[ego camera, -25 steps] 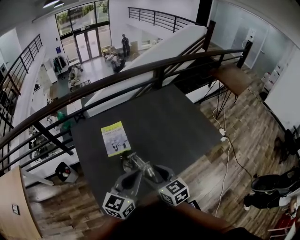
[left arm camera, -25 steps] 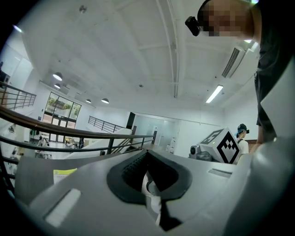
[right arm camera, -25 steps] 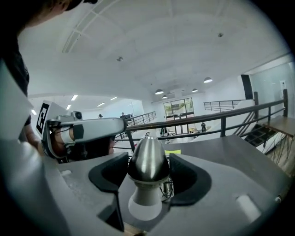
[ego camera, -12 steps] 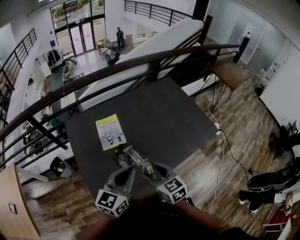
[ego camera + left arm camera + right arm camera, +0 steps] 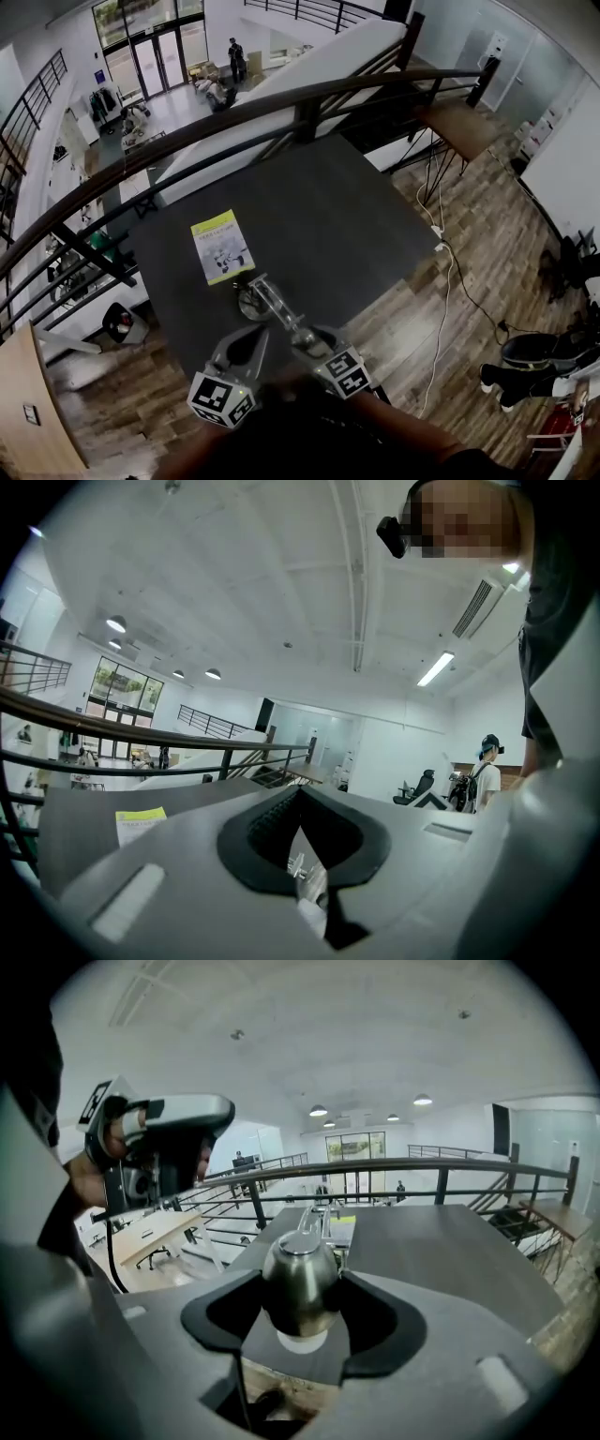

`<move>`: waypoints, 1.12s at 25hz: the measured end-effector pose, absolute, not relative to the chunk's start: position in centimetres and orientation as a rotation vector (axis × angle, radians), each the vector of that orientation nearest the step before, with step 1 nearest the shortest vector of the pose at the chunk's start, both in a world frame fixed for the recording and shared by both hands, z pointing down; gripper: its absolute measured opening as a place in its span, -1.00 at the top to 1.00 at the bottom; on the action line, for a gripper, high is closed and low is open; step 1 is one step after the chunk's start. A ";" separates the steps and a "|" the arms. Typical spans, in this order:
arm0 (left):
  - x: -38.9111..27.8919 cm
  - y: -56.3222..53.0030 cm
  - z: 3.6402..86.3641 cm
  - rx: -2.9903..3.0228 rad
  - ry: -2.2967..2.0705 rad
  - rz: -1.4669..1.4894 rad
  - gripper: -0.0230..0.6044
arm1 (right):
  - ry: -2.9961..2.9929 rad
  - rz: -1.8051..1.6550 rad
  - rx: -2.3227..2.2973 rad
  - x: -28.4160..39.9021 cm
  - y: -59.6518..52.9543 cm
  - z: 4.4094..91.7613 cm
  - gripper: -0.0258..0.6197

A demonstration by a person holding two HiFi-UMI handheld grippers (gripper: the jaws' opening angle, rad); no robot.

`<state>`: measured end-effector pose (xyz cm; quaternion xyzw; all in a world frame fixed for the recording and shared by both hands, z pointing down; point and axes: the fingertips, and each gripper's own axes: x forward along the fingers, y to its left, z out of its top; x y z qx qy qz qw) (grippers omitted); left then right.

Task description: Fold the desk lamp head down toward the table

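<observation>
A metal desk lamp stands on the dark table (image 5: 347, 216). Its round base (image 5: 249, 303) sits near the front edge and its thin arm (image 5: 279, 311) slants toward me. My right gripper (image 5: 309, 339) (image 5: 302, 1324) is shut on the silvery lamp head (image 5: 298, 1277), whose white bulb end points down between the pads. My left gripper (image 5: 251, 339) (image 5: 300, 841) hovers just left of the arm, jaws shut, with a bit of lamp metal showing through the slit between them.
A yellow-green booklet (image 5: 221, 247) (image 5: 139, 823) lies on the table beyond the lamp base. A dark railing (image 5: 281, 108) runs behind the table, with an open drop past it. A white cable (image 5: 450, 281) trails on the wooden floor at right.
The right gripper has drawn the lamp head slightly toward the near edge, and the arm now looks more stretched out. The left gripper stays beside it.
</observation>
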<state>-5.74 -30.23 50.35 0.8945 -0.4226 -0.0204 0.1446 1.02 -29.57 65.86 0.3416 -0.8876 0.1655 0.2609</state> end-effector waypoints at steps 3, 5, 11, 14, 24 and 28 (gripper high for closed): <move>-6.1 -30.0 50.6 2.571 -1.228 -0.043 0.93 | -2.363 0.454 0.902 1.0 -29.3 68.5 0.11; -6.4 -29.8 50.6 2.566 -1.237 -0.032 0.93 | -2.345 0.450 0.887 0.9 -29.3 70.1 0.11; -7.2 -29.1 50.9 2.546 -1.271 0.000 0.93 | -2.309 0.425 0.866 0.3 -29.7 74.3 0.11; -7.7 -28.9 50.9 2.528 -1.298 0.012 0.93 | -2.292 0.401 0.866 0.0 -30.0 76.1 0.12; -10.6 -28.1 52.1 2.456 -1.402 0.036 0.93 | -2.225 0.362 0.836 -1.5 -32.0 80.6 0.12; -11.1 -28.0 52.1 2.442 -1.423 0.045 0.93 | -2.205 0.349 0.836 -2.1 -32.7 81.7 0.12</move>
